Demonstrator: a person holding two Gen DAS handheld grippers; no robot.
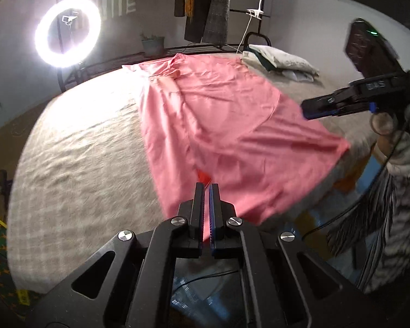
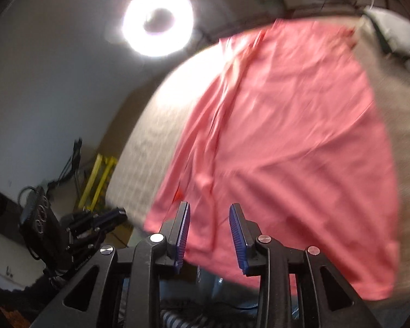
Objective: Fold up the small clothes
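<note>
Bedroom setup: bed (image 1: 76,147) w/ beige checked cover, ring light (image 1: 67,32) behind it on the far-left side, pillows (image 1: 281,60) at the far-right corner. Pink garment (image 1: 227,125) lies spread on the bed straight ahead of both grippers, near hem hanging over the bed edge.

Left gripper (image 1: 207,188): fingers nearly together just over the near hem; can't tell if it pinches cloth, a thin gap shows. Right gripper (image 2: 209,224): jaws well apart, holding nothing, hem just beyond the tips.

Prob. step: grab the near hem at two corners, fold away. Advice: pinch one layer only, keep both grips level, lift clear before carrying over.

Room: bare cover left of the left gripper is wide open; right of the right gripper less so, pillows sit near. Frames blurry, so edge positions approx.
</note>
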